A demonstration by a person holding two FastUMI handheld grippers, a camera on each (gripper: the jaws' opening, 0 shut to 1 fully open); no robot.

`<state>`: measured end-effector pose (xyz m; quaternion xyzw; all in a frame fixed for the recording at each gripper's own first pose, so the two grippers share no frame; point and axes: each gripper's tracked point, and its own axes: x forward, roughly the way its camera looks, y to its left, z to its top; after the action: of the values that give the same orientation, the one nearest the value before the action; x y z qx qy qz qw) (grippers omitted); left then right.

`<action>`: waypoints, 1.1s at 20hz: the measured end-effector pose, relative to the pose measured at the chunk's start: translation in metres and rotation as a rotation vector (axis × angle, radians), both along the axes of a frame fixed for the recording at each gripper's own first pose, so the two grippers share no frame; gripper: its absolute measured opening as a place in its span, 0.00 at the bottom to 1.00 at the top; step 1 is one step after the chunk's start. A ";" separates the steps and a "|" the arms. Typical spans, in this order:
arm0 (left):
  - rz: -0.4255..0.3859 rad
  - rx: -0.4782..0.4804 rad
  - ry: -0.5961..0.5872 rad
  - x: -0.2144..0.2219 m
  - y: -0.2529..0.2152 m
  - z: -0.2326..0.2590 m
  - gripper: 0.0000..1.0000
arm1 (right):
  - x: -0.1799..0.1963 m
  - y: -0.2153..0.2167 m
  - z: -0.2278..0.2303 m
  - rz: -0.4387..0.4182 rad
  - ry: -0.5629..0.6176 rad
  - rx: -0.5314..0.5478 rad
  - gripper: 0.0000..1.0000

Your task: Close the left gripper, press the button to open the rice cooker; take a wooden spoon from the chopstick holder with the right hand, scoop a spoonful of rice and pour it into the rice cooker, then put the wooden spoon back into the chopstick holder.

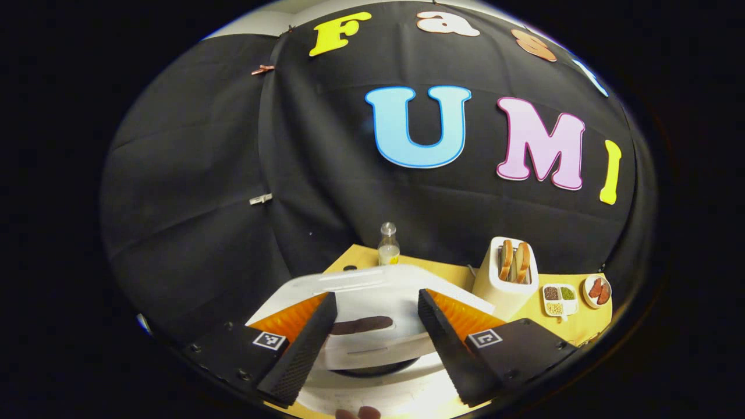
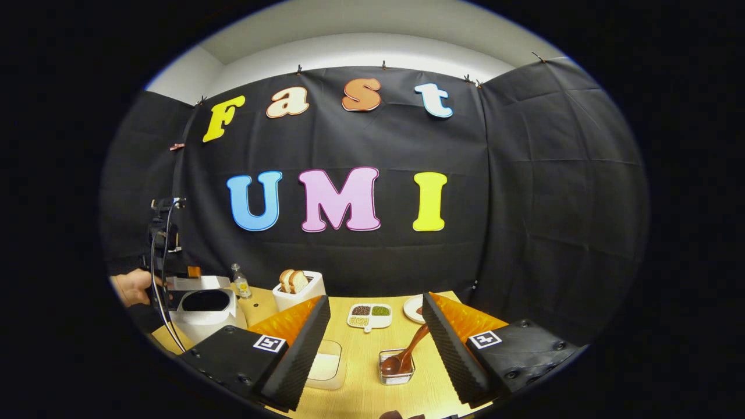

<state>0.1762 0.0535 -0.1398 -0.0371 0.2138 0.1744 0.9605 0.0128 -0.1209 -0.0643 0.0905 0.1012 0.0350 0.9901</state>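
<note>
From my right gripper view the yellow table (image 2: pixel 372 372) runs away toward the far wall, and at its far left stands the rice cooker (image 2: pixel 204 317), lid up and dark pot showing, so I judge the button step done. In my left gripper view that lid (image 1: pixel 372 302) sits right ahead of the left gripper (image 1: pixel 377 326), whose fingers stand well apart with nothing between them.

The next move falls to my right gripper (image 2: pixel 375 343), also spread wide and empty. The chopstick holder (image 2: pixel 397 366), a small clear box, lies just ahead and slightly right of centre, between the fingers' lines. The wooden spoon (image 2: pixel 407 352) rests in it bowl-down, its handle leaning up and to the right toward the right finger. Its long axis is slanted, so I'd turn the fingers across the handle before closing. The rice container (image 2: pixel 326 365) is near, left of the holder, beside the left finger.
</note>
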 end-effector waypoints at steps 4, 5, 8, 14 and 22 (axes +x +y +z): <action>-0.007 -0.005 0.044 -0.013 -0.009 -0.028 1.00 | -0.006 0.008 0.002 0.012 0.001 0.004 0.98; 0.000 0.001 0.050 -0.016 -0.006 -0.033 1.00 | -0.007 0.010 0.001 0.016 0.000 0.001 0.98; 0.011 -0.031 0.068 -0.020 -0.008 -0.049 1.00 | -0.013 0.017 -0.005 0.027 0.014 0.002 0.98; -0.017 -0.019 0.140 -0.028 -0.014 -0.082 1.00 | -0.018 0.023 -0.015 0.031 0.043 0.019 0.98; -0.031 0.010 0.139 -0.024 -0.017 -0.085 1.00 | -0.015 0.029 -0.012 0.027 0.039 0.035 0.98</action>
<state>0.1518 0.0363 -0.2246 -0.0167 0.2795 0.1627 0.9461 -0.0023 -0.0915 -0.0767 0.1073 0.1210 0.0484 0.9856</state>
